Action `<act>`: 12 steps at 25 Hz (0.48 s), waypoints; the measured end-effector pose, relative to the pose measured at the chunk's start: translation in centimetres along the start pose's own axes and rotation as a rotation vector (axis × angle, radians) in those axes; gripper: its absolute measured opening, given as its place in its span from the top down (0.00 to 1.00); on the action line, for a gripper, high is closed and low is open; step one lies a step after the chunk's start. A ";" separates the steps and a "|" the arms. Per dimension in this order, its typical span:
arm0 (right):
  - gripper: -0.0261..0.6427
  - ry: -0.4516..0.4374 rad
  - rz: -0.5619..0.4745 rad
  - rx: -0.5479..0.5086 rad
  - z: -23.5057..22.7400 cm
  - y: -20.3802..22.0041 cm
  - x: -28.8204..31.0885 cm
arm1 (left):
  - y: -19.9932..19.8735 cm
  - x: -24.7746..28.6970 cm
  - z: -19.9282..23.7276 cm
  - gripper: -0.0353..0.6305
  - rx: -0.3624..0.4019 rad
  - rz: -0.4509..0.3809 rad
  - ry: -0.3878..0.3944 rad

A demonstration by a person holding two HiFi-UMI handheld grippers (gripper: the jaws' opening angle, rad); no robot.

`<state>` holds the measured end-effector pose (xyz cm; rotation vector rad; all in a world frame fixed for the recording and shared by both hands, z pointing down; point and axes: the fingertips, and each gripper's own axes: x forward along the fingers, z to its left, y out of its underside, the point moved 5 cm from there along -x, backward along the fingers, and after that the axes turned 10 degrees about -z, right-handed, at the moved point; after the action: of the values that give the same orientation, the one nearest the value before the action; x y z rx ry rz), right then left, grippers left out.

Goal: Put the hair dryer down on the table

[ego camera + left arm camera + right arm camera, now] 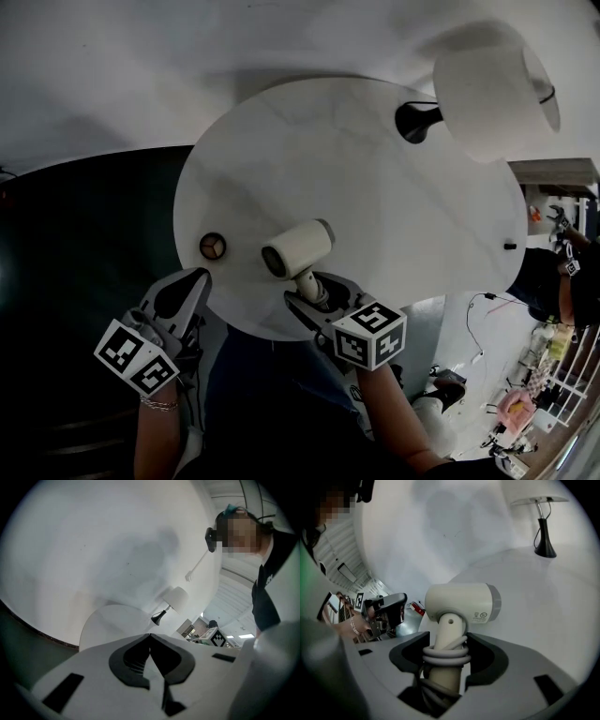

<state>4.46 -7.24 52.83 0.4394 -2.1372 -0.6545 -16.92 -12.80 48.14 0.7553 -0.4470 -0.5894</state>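
Note:
A cream hair dryer (298, 248) (459, 603) hangs over the near part of the round white table (375, 178) (543, 606), its barrel lying sideways. My right gripper (314, 295) (447, 653) is shut on its handle, which has the grey cord wound round it. Whether the barrel touches the tabletop I cannot tell. My left gripper (192, 281) (150, 635) is off the table's near left edge, jaw tips touching and nothing between them. It also shows in the right gripper view as the left gripper (386, 606), beyond the dryer.
A table lamp (492, 89) (176, 599) (543, 527) with a black base stands at the table's far right. A small round brown object (213, 246) lies near the left edge, and a small black item (509, 246) at the right edge. Dark floor lies to the left.

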 end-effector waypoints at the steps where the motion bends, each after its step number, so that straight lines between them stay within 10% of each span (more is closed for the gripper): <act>1: 0.57 0.004 0.007 -0.013 0.0 0.0 0.1 | -0.1 0.0 -0.1 0.92 0.005 -0.013 -0.004; 12: 0.57 0.078 0.023 -0.052 -0.4 0.1 0.9 | 0.2 0.2 0.8 0.92 0.014 -0.041 -0.032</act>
<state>4.26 -7.77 53.69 0.4048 -2.0446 -0.6675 -17.20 -13.18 48.85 0.7711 -0.4660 -0.6382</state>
